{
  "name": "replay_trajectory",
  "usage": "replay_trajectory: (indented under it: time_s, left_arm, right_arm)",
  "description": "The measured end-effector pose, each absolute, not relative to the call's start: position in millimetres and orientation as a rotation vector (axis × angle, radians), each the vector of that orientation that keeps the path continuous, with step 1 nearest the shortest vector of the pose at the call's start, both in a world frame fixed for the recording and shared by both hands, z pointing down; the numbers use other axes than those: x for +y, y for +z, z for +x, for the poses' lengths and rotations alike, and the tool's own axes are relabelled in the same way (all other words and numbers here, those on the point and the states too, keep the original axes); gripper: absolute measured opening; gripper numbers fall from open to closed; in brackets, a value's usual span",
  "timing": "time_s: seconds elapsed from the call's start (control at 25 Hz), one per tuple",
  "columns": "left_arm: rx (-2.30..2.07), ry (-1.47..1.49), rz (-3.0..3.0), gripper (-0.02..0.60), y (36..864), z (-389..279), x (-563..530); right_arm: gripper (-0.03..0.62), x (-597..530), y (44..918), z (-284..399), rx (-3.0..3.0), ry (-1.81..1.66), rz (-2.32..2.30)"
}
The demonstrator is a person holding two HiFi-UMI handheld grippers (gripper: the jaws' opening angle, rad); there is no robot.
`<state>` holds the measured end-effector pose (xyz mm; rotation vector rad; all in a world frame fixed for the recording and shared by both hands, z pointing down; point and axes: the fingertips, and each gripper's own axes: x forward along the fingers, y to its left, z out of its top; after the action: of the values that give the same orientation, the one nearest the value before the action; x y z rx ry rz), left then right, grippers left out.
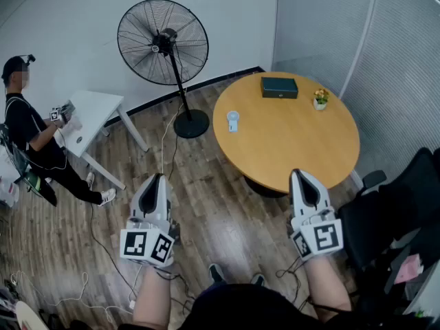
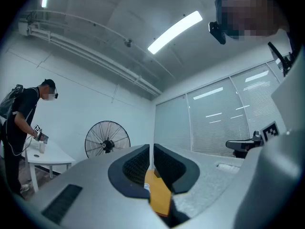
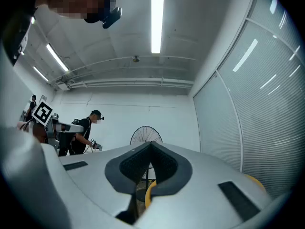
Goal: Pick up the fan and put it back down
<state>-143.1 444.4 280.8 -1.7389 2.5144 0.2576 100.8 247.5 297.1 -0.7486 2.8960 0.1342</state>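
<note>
A small white hand fan [image 1: 232,121] stands upright on the round wooden table [image 1: 302,150], near its left edge. A tall black pedestal fan [image 1: 163,41] stands on the floor by the wall; it also shows in the left gripper view [image 2: 107,140] and behind the jaws in the right gripper view [image 3: 146,133]. My left gripper [image 1: 157,178] hovers over the floor, short of the table, shut with nothing in it. My right gripper [image 1: 298,174] hangs at the table's near edge, also shut and empty. Both are well apart from the small fan.
On the table's far side lie a dark box [image 1: 279,87] and a small flower pot [image 1: 320,100]. A person [image 1: 31,136] stands at a white desk [image 1: 93,112] on the left. A black chair [image 1: 405,205] is at the right; cables [image 1: 103,253] run over the floor.
</note>
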Motion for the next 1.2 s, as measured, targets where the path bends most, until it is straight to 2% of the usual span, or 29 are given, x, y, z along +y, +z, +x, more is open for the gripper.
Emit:
replay_trajectory:
  time_s: [0.48, 0.52, 0.56, 0.6, 0.64, 0.8, 1.2]
  left_arm:
    - [2.497, 0.290, -1.734, 0.030, 282, -189, 456]
    - [2.493, 0.291, -1.725, 0.085, 282, -195, 458]
    - [2.489, 0.290, -1.720, 0.197, 282, -200, 460]
    - [2.486, 0.289, -1.722, 0.241, 282, -206, 462]
    - [2.483, 0.290, -1.728, 0.257, 282, -212, 464]
    - [2.482, 0.321, -1.761, 0.263, 289, -240, 477]
    - [2.502, 0.376, -1.873, 0.262, 332, -295, 491]
  right_arm:
    - [0.006, 248, 289, 68, 2.829, 0.102, -0.836]
    - [0.019, 248, 289, 66, 2.823, 0.101, -0.857]
    - [0.105, 248, 290, 62, 2.823, 0.101, -0.877]
    - [0.184, 248, 290, 59, 2.824, 0.101, -0.898]
    - [0.196, 249, 290, 55, 2.824, 0.102, -0.916]
    - [0.219, 259, 287, 32, 2.822, 0.108, -0.972]
    - [0.213, 280, 296, -12, 2.847, 0.126, -1.068]
